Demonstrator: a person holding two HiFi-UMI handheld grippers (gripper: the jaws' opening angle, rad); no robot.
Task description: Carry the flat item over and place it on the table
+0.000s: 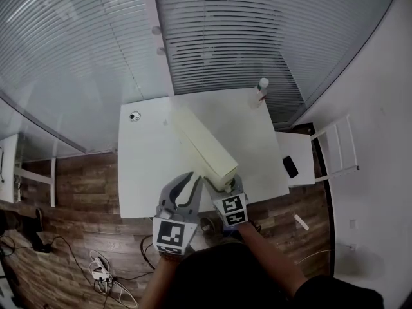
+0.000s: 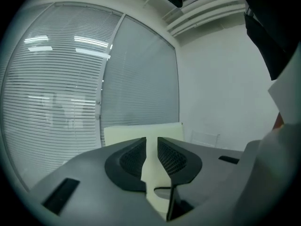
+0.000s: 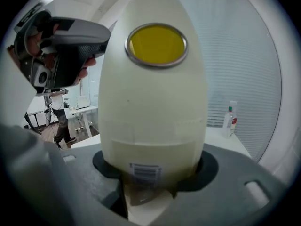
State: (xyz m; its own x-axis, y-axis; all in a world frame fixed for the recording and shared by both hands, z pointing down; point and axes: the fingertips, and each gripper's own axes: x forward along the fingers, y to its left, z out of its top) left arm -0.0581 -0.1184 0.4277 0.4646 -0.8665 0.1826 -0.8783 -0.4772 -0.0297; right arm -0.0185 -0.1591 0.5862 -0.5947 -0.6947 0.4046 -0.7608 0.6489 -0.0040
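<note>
The flat item (image 1: 199,143) is a long pale-yellow slab that hangs slantwise over the near half of the white table (image 1: 148,166). My right gripper (image 1: 229,185) is shut on its near end; in the right gripper view the flat item (image 3: 153,117) fills the space between the jaws of the right gripper (image 3: 153,175) and shows a barcode and a yellow disc. My left gripper (image 1: 197,177) sits at the slab's near left corner. In the left gripper view the jaws of the left gripper (image 2: 151,154) stand a narrow slit apart with the flat item (image 2: 141,134) running down through it.
A clear bottle (image 1: 260,90) stands at the table's far right corner, and a small round object (image 1: 134,116) lies at the far left. A low side surface with a black phone (image 1: 290,167) and a white chair (image 1: 335,150) stand to the right. Cables (image 1: 103,269) lie on the wood floor.
</note>
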